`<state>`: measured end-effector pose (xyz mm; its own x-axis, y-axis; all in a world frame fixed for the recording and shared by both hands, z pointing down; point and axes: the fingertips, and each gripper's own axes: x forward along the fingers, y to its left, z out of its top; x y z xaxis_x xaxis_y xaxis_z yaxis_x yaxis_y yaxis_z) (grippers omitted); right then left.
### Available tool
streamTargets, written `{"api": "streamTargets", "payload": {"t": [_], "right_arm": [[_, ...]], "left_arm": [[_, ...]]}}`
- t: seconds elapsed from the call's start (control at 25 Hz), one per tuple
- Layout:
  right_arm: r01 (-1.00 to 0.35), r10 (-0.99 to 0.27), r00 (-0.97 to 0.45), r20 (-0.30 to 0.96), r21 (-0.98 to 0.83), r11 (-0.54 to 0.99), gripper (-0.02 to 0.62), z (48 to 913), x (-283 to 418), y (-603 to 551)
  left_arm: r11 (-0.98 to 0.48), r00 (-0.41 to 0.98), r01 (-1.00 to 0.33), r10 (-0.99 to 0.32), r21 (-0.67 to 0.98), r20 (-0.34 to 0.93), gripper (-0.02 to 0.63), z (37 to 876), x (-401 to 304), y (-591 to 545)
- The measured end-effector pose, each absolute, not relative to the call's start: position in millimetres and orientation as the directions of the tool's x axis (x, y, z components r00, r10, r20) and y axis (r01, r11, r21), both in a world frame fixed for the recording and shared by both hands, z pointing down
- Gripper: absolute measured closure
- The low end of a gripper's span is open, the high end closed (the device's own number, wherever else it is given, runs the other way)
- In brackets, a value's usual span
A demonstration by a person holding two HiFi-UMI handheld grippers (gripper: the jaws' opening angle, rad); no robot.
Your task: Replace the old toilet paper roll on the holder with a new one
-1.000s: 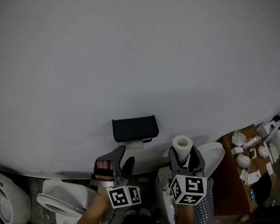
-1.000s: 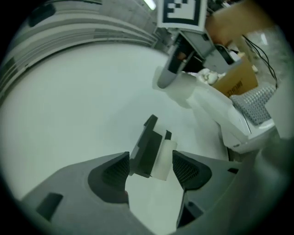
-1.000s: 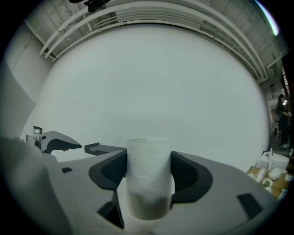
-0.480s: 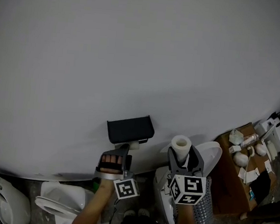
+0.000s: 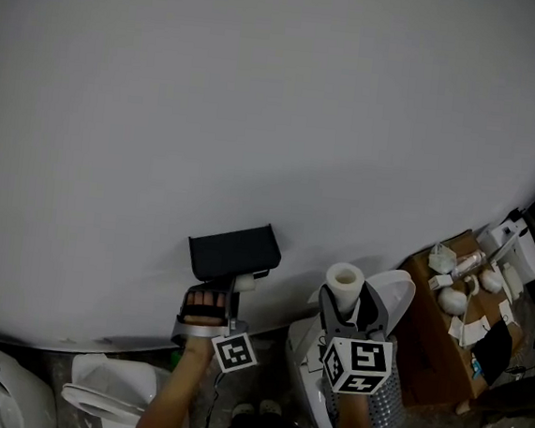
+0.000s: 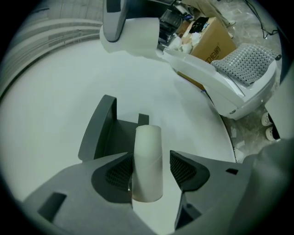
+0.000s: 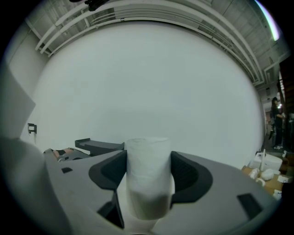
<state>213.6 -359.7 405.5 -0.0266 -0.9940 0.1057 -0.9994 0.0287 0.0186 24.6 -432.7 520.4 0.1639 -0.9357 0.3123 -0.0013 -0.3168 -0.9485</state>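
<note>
Two grippers are in front of me at a plain white wall (image 5: 258, 113). My left gripper (image 6: 148, 170) is just below the black holder (image 5: 234, 250) fixed to that wall. Its jaws have just been closing but are spread around the old bare cardboard tube (image 6: 148, 142) that sticks out from the holder. One pad is right at the tube's side and the other shows a clear gap. My right gripper (image 7: 148, 173) is to the right of the holder and apart from it. It pinches the new white roll (image 5: 344, 282) upright between both pads. Beyond it stand a white toilet (image 5: 396, 291) and a brown cardboard box (image 5: 437, 356).
</note>
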Motion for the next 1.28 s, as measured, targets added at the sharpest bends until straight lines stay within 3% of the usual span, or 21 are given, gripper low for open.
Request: {"api": "streamTargets", "payload": {"t": [0.12,0.8,1.28], "right_arm": [[-1.000,-0.994,-0.014,0.109,0.019,0.016,0.310,407,220,-359],[-0.996,-0.989,0.088,0.118,0.019,-0.086,0.310,412,272,-342],[-0.983,-0.976,0.184,0.120,0.023,-0.183,0.310,413,325,-318]], "left_arm": [[-0.297,0.171,-0.014,-0.941,-0.955,0.290,0.399,515,31,-437],[-0.257,0.222,0.015,-0.941,-0.966,0.254,0.403,507,117,-444],[-0.231,0.377,-0.047,-0.905,-0.972,0.197,0.403,490,189,-432]]}}
